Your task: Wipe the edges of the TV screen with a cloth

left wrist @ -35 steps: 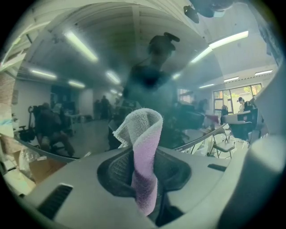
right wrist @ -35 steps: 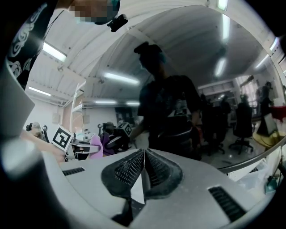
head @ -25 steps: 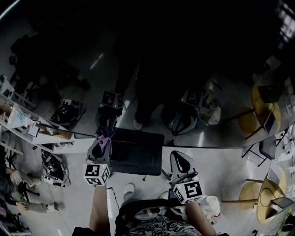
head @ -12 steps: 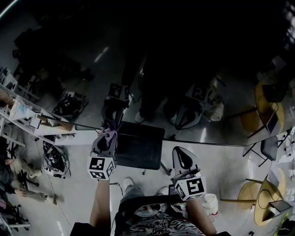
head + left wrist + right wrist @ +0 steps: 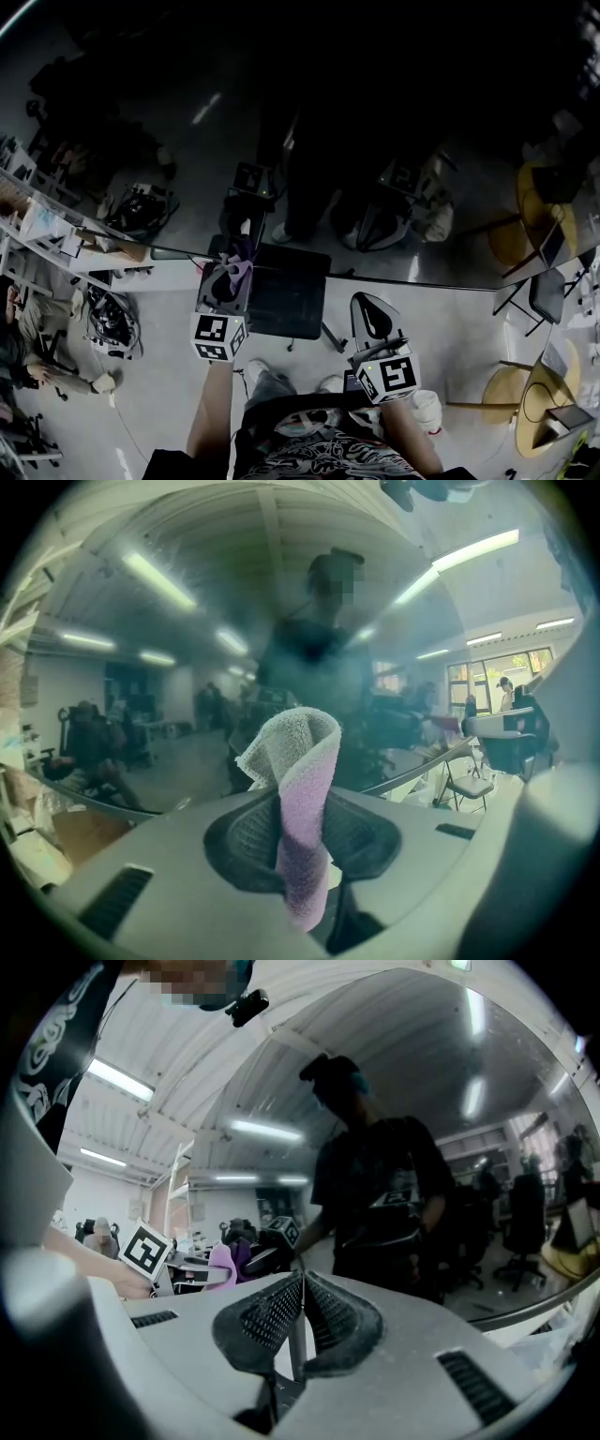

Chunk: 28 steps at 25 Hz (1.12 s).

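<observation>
Screen: big dark TV screen (image 5: 375, 141), glossy, fills the far half of the head view; it mirrors the room, the person and both grippers
Screen edge: lower edge (image 5: 422, 281) runs from left to right across the middle of the head view, pale floor (image 5: 459, 337) on its near side
Left gripper (image 5: 228, 281): held up to the lower edge, left of centre, jaws pointing at the screen; marker cube (image 5: 217, 336) on its near end, bare forearm (image 5: 211, 412) behind it
Left jaws: closed on a cloth (image 5: 305, 827), pinching a folded strip of it between the two black pads
Cloth: lilac with a pale grey side; its free end curls up past the jaw tips (image 5: 291, 747) toward the screen
Cloth position: at the screen's lower edge (image 5: 239, 270), where it meets its own reflection; I cannot tell whether it presses on the glass
Right gripper (image 5: 373, 323): on the near side of the edge, right of the left gripper and apart from it, clear of the screen
Right jaws: pads (image 5: 272, 1316) together at the tips, nothing between them
Right gripper view: looks into the screen (image 5: 394, 1194); the left gripper's cube (image 5: 145, 1251) and the cloth (image 5: 225, 1265) show at its left
Surroundings: yellow round table (image 5: 548, 398) and a folding chair (image 5: 544, 300) at the near right, shelves (image 5: 56, 248) at the left
</observation>
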Tool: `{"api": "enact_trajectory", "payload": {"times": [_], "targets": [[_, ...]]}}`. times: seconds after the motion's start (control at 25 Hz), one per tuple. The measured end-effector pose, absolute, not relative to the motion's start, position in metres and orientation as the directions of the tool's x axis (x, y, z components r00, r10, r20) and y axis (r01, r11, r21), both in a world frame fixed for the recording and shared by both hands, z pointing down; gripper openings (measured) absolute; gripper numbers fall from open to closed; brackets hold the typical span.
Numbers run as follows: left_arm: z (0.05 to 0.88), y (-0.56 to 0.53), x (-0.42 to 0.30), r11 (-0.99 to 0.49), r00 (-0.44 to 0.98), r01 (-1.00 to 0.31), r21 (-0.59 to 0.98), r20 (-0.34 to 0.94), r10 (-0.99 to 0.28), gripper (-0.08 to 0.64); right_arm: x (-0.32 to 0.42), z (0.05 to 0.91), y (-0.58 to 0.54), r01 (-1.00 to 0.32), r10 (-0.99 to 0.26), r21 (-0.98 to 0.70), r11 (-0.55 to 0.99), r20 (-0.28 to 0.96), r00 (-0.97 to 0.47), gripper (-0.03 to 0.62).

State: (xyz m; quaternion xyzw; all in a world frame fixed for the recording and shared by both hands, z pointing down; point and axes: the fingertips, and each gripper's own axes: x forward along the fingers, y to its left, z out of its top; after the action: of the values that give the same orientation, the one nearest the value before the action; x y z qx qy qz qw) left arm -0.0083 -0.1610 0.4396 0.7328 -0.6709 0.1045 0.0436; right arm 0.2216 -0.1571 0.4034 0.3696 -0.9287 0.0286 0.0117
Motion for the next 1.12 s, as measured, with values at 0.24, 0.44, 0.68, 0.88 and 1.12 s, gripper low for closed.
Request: {"api": "enact_trajectory", "payload": {"times": [0.24, 0.44, 0.68, 0.88, 1.12], "targets": [[0.440, -0.164, 0.017, -0.125, 0.105, -0.989, -0.077, 0.215, -0.971, 0.103, 0.236, 0.404, -0.159, -0.691, -0.690, -0.047, 0.721, 0.040, -0.723, 0.029], [0.441, -0.168, 0.031, -0.150, 0.127, -0.985, -0.089, 0.224, -0.966, 0.103, 0.237, 0.405, -0.162, -0.691, -0.690, -0.053, 0.721, 0.042, -0.723, 0.029], [0.442, -0.170, 0.036, -0.176, 0.147, -0.979, -0.101, 0.242, -0.959, 0.103, 0.236, 0.408, -0.164, -0.695, -0.694, -0.068, 0.715, 0.046, -0.719, 0.029], [0.440, -0.171, 0.059, -0.195, 0.167, -0.975, -0.102, 0.238, -0.957, 0.103, 0.249, 0.409, -0.163, -0.697, -0.696, -0.066, 0.714, 0.039, -0.717, 0.029], [0.441, -0.173, 0.074, -0.216, 0.192, -0.973, -0.084, 0.232, -0.953, 0.101, 0.257, 0.412, -0.166, -0.711, -0.710, -0.071, 0.700, 0.040, -0.703, 0.029]]}}
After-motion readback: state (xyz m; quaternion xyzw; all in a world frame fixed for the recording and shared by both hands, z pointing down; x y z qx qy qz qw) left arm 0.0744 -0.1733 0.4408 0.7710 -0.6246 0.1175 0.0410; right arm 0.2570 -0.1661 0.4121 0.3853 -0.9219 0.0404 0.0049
